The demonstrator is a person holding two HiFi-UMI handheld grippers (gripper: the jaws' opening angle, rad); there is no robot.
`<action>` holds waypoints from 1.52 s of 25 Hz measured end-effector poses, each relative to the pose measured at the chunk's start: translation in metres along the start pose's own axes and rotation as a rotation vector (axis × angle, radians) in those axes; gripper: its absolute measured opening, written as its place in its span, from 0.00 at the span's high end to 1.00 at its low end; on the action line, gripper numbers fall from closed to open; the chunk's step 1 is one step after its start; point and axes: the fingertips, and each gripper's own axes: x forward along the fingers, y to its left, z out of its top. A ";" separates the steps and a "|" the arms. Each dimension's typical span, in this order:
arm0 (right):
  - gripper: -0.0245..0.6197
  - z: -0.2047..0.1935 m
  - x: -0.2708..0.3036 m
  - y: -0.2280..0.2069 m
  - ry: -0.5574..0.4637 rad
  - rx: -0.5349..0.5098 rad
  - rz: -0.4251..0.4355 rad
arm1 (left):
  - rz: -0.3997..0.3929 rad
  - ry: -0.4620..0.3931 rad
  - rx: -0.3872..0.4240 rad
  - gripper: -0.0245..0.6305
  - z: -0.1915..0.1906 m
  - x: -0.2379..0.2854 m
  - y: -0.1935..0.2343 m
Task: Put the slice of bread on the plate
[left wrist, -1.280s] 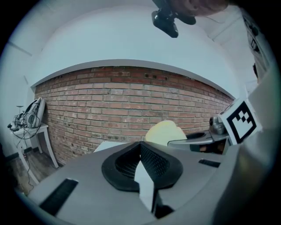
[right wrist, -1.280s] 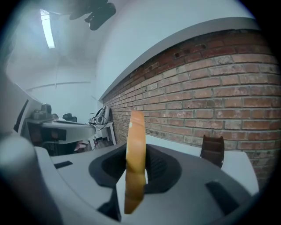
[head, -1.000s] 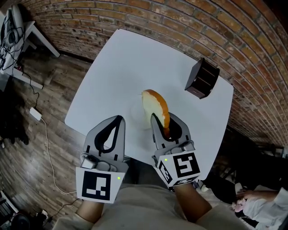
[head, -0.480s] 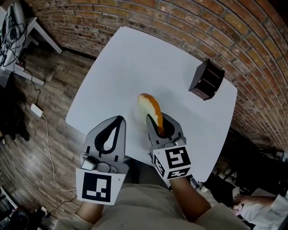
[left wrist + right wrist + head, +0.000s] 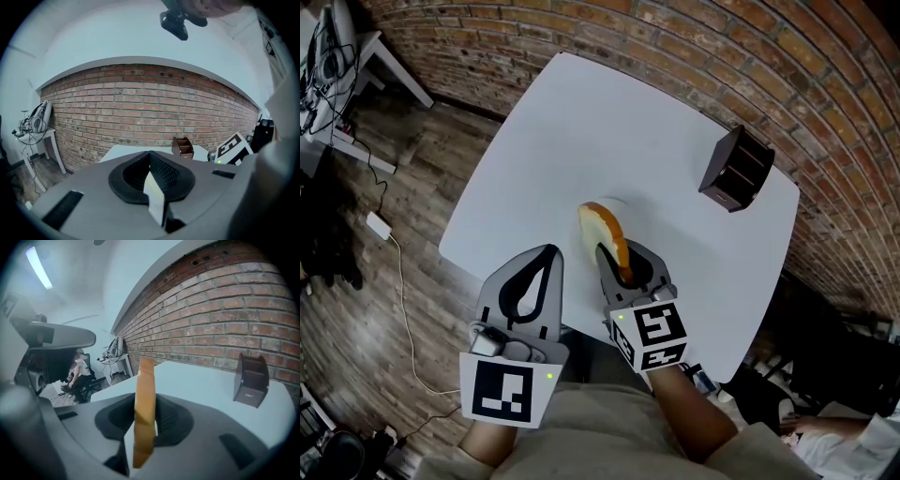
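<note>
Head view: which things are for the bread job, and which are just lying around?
For the job: tan crusted slice of bread; the right gripper holding it; round white plate.
Just lying about: dark brown wooden box; white charger block; shut, empty left gripper.

A workroom or lab-style office: red brick wall (image 5: pixel 694 56), wood plank floor (image 5: pixel 375 309), plain white square bench (image 5: pixel 609 131), white side desk (image 5: pixel 394 77) heaped with cables, ceiling strip light (image 5: pixel 38 268), seated person (image 5: pixel 77 371).
</note>
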 end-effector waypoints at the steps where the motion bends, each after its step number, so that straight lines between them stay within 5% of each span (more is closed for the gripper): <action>1: 0.81 -0.001 0.001 0.001 0.004 0.005 0.006 | 0.001 0.007 0.001 0.95 -0.002 0.001 0.000; 27: 0.80 -0.029 0.035 -0.015 0.074 0.302 0.156 | -0.036 0.132 0.014 0.95 -0.032 0.038 -0.004; 38: 0.72 -0.045 0.048 -0.030 0.178 0.108 0.041 | -0.045 0.145 0.004 0.95 -0.036 0.044 0.000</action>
